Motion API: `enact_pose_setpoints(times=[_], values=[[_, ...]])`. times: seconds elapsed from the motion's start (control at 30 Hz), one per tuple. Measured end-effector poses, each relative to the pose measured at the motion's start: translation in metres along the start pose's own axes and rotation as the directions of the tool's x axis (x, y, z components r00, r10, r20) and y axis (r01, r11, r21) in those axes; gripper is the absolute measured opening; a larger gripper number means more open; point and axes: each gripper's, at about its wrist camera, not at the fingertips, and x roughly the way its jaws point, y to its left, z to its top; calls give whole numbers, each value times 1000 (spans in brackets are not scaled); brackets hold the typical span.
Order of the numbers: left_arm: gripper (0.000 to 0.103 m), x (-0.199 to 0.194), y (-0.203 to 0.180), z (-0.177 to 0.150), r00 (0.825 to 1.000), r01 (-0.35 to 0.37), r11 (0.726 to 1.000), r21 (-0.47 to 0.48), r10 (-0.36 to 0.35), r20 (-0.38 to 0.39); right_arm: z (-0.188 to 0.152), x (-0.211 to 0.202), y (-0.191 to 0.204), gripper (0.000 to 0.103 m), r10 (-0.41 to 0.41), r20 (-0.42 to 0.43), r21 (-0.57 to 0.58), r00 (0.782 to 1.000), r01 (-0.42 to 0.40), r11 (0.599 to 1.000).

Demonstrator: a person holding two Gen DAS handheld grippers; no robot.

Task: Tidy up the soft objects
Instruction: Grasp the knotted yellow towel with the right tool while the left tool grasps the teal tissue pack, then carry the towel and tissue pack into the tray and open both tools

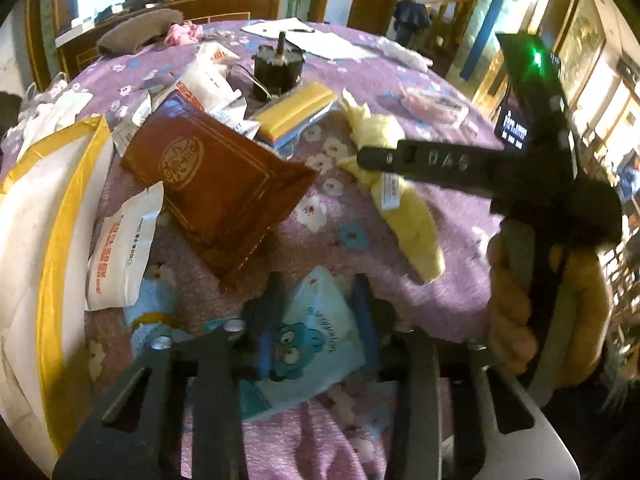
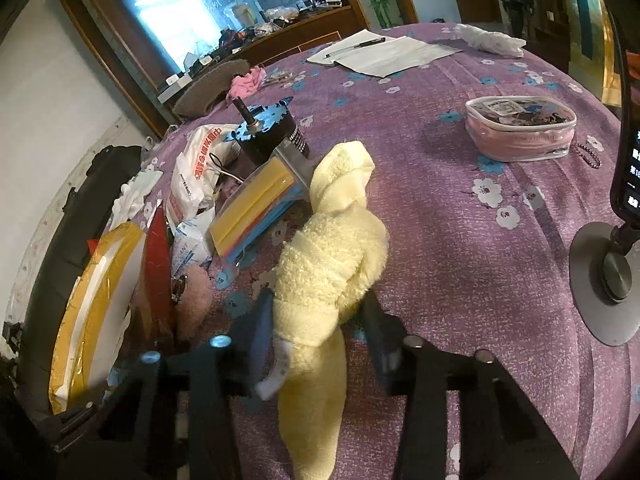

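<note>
Both claws are closed down on cloth right now. Right claw (image 2: 316,328) is pinched narrow around the yellow towel (image 2: 332,248), a twisted roll lying on the purple surface (image 2: 460,240), far end pointing at the black motor (image 2: 276,132). I grip it mid-length, so both ends hang free. Risk: when I lift, the far end drags and catches the yellow-and-blue pack (image 2: 256,204) touching it on the left, or knocks the motor just beyond. The twist can also unroll and slip through the pads. Left claw (image 1: 316,320) has its pads on either side of the light blue cartoon-print cloth (image 1: 316,332) at the near edge; contact looks real but the frame is blurred there, so I judge it a shallow bite. Risk: I pull up only one layer and the rest stays down, or I snag the tablecloth under it. The red pouch (image 1: 216,192) and white packets (image 1: 120,256) sit just beside on the left, easy to sweep. The two claws are close, so crossing paths could bump them. Pink zip case (image 2: 520,132) is well apart, no concern.
</note>
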Motion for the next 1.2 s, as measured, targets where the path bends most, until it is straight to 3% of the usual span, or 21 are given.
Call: enact_pose_setpoints(times=[0.07,0.23,0.3,0.53,0.73,1.2], values=[[13,-6,-3,3,1000,6,1000,-11,-6,21,-1,-3,2,35,-7,20,-11,1000,7,1000],[7,-26,3,11,996,37,996,-82,-31,81,-3,-11,4,29,-6,67,-18,998,7,1000],[7,-37,9,14,991,89,987,-135,-75,108,-4,-15,4,28,18,88,-23,996,-16,1000],[7,-71,31,24,955,267,923,-275,-215,206,-8,-35,7,28,98,194,-68,976,-87,994],[7,-85,29,28,921,372,882,-289,-313,230,-10,-47,5,28,177,256,-86,950,-160,983],[7,-92,36,17,906,412,851,-326,-345,246,-16,-59,8,28,195,325,-112,925,-167,980]])
